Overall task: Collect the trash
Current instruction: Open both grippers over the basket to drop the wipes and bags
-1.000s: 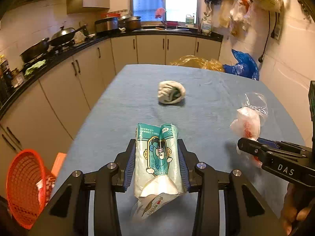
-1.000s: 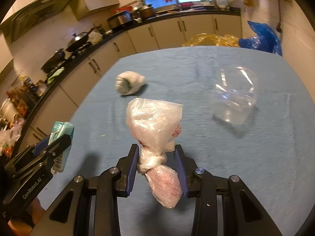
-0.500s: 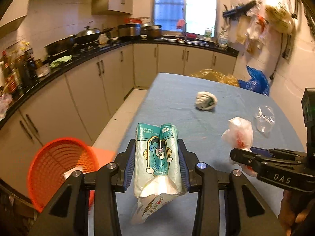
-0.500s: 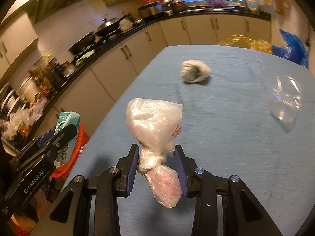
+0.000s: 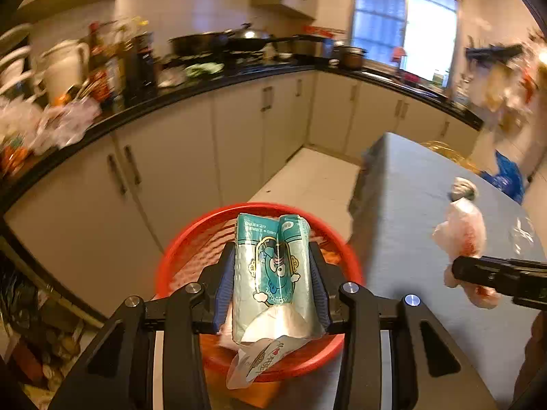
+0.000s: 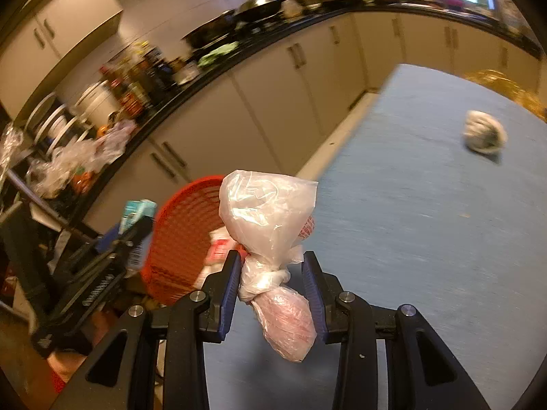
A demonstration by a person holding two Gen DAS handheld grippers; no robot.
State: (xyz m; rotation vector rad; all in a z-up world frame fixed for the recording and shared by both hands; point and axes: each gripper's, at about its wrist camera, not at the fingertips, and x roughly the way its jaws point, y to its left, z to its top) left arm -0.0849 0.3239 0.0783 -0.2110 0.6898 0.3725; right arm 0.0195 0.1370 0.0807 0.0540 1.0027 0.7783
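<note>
Between the left gripper (image 5: 272, 275) jaws, a teal tissue pack (image 5: 271, 273) printed with a cartoon is sitting clamped over the red basket (image 5: 177, 256), whose rim is showing from 9 to 3 o'clock. At 3 o'clock the right gripper (image 6: 271, 295) is pinching a knotted, pinkish plastic bag (image 6: 266, 218) at the blue table (image 6: 427, 239) edge. Bare floor is lying open at 12 o'clock before cream cabinets (image 5: 239, 130); a wadded bag (image 6: 483, 135) is resting far out on the table at 1 o'clock.
</note>
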